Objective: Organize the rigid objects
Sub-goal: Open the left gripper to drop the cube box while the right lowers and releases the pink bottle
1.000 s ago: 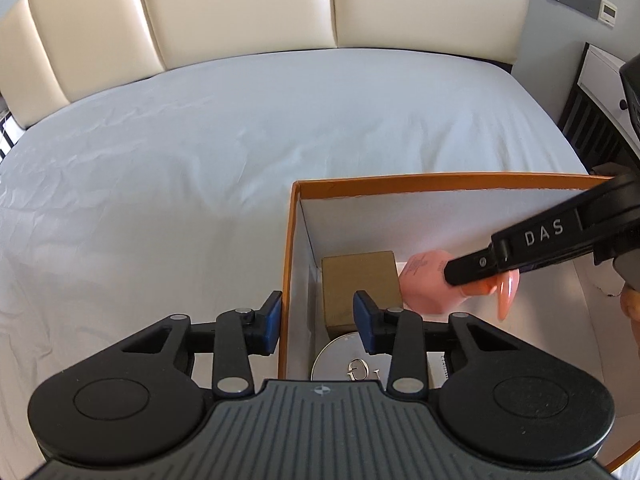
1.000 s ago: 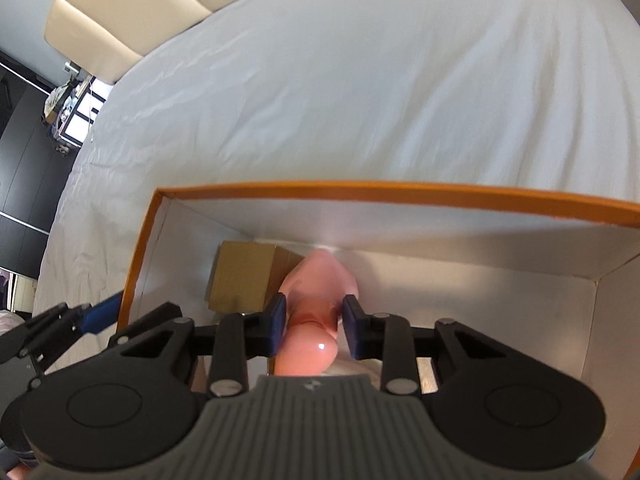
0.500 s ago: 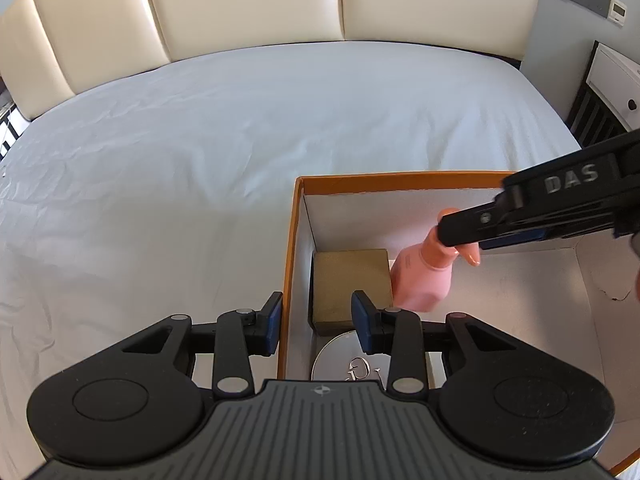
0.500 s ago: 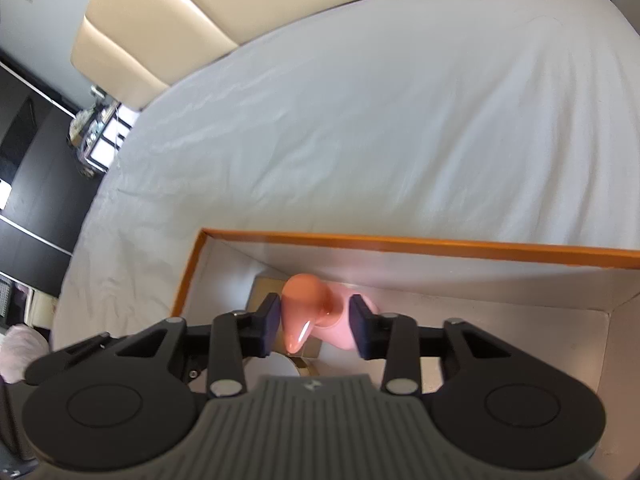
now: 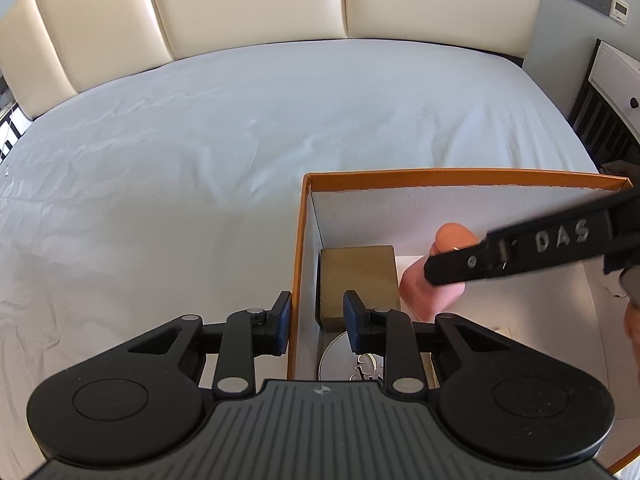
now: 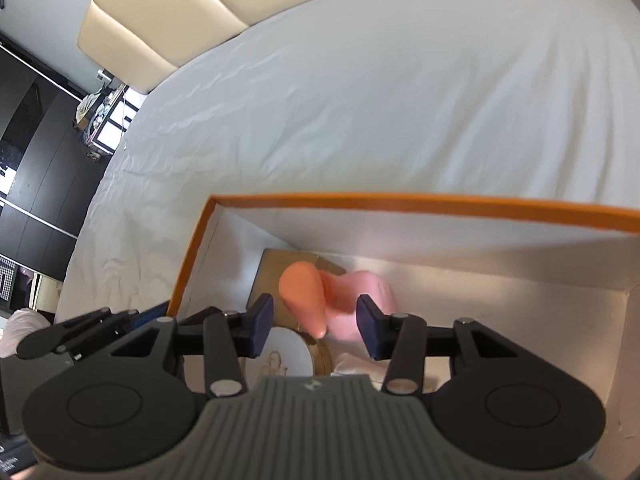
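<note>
An orange-rimmed box (image 5: 460, 174) with white inner walls lies on the bed. Inside stand a brown carton (image 5: 358, 278), a pink bottle (image 5: 432, 292) with an orange cap (image 6: 302, 290), and a round white tin (image 6: 284, 358). My left gripper (image 5: 316, 322) straddles the box's left wall with its jaws apart, not pressing on it. My right gripper (image 6: 314, 322) is open above the pink bottle, its pads clear of the bottle on both sides. It also shows in the left wrist view (image 5: 520, 252) as a black finger marked DAS.
The box (image 6: 420, 202) sits on a white bedsheet (image 5: 200, 160) with a cream padded headboard (image 5: 248, 4) behind. A white nightstand (image 5: 616, 76) stands at the far right. Dark wardrobes (image 6: 32, 160) line the left side in the right wrist view.
My right gripper has opened and let go of the pink bottle, which now stands upright in the box beside the carton. The left gripper has barely moved.
</note>
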